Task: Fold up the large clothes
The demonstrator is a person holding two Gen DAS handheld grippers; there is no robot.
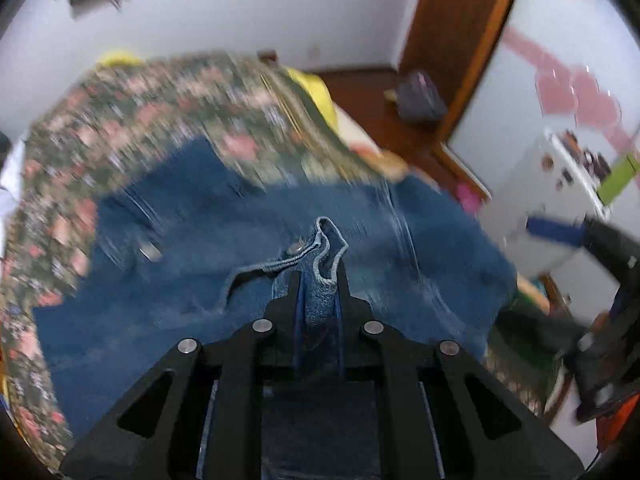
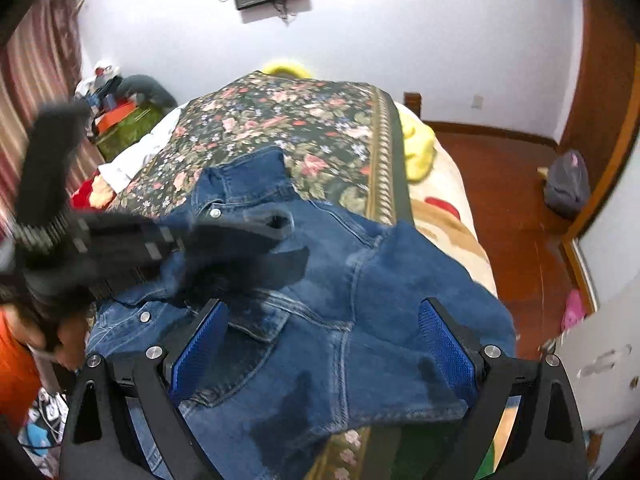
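A blue denim jacket (image 2: 360,300) lies spread on a floral bedspread (image 2: 288,128). It also shows in the left wrist view (image 1: 180,280), blurred. My left gripper (image 1: 318,276) is shut on a bunched denim edge of the jacket (image 1: 320,296), near a metal button (image 1: 297,247). In the right wrist view the left gripper (image 2: 276,220) appears as a blurred black shape over the jacket's collar side. My right gripper (image 2: 324,308) is open and empty, its blue pads (image 2: 200,348) straddling the jacket's near part just above the cloth.
The bed has a yellow cloth (image 2: 418,148) and a beige blanket (image 2: 452,220) on its right side. A grey bag (image 2: 568,184) sits on the wooden floor by the door. Clutter and a green box (image 2: 128,128) stand left of the bed. A white cabinet (image 1: 560,200) is at the right.
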